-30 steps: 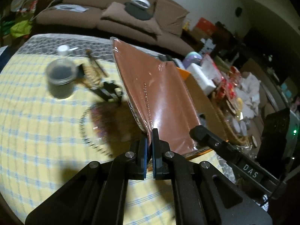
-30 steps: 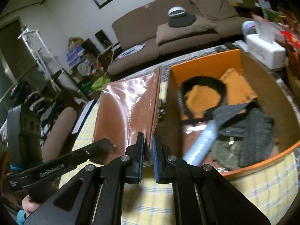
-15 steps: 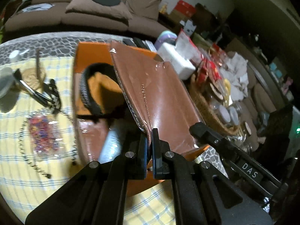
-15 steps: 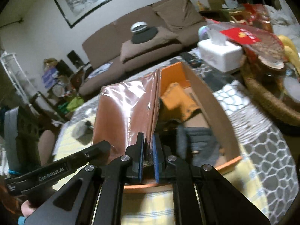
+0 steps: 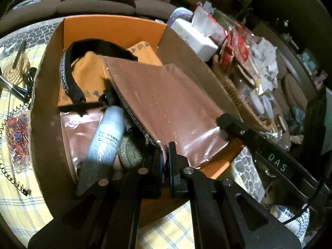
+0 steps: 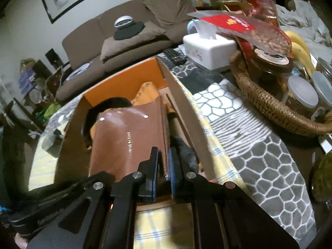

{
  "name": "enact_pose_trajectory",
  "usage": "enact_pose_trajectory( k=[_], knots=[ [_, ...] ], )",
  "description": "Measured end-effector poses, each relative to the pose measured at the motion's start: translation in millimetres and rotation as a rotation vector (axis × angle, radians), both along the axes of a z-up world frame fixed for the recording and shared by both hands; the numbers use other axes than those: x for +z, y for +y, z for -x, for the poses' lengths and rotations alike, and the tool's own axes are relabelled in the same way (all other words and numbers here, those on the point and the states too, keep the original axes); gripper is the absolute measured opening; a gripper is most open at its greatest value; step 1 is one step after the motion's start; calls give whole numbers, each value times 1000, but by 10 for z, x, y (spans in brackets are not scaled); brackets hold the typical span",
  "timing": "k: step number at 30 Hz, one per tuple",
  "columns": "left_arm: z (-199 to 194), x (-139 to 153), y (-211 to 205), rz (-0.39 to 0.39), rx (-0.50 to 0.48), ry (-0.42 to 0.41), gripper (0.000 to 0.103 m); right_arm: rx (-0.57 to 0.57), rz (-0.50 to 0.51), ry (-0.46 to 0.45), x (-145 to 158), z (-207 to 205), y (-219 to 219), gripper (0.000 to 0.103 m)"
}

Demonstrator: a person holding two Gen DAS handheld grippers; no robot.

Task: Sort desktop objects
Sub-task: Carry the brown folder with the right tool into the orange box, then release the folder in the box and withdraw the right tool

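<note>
A flat brown leather pouch (image 5: 166, 103) in clear wrap lies tilted inside the open orange box (image 5: 112, 31), resting over its contents. My left gripper (image 5: 165, 151) is shut on the pouch's near corner. My right gripper (image 6: 164, 166) is shut on the near edge of the same pouch (image 6: 124, 137), close to the box's right wall (image 6: 186, 120). Under the pouch lie a white spray bottle (image 5: 108, 134), a black headband (image 5: 68, 76), an orange cloth (image 5: 91, 70), a grey-green knitted piece (image 5: 130, 151) and a second brown pouch (image 5: 76, 128).
Left of the box on the yellow checked cloth lie a bag of coloured elastic bands (image 5: 17, 137), a comb (image 5: 18, 66) and a wire hairband. To the right are a tissue box (image 6: 209, 47), a remote (image 6: 174, 56) and a wicker basket (image 6: 269, 103) of jars and bananas.
Both grippers carried the pouch rightward from above the tablecloth to the orange box and lowered it. It went from nearly upright to lying tilted on the box's contents.
</note>
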State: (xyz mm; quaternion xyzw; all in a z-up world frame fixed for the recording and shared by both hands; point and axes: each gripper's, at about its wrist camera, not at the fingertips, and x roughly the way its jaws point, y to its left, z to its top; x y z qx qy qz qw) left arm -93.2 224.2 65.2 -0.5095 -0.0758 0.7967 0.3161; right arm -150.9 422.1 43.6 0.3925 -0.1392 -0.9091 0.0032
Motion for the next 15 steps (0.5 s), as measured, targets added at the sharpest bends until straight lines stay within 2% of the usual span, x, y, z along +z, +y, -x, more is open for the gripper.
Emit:
enact_pose_trajectory(
  k=[4, 8, 10, 12, 15],
  knots=[
    [-21, -48, 44, 25, -13, 8, 5, -12, -62, -8, -46, 37, -32, 12],
    [-20, -39, 6, 11, -16, -7, 6, -26, -221, -24, -55, 72, -169, 17],
    [-22, -18, -26, 7, -3, -7, 10, -45, -297, -27, -41, 79, -216, 20],
    [-15, 13, -65, -10, 9, -11, 16, -46, -291, -13, -17, 72, -201, 23],
    [4, 82, -162, -10, 40, -4, 20, -48, -208, 10, 57, 49, -134, 26]
  ],
)
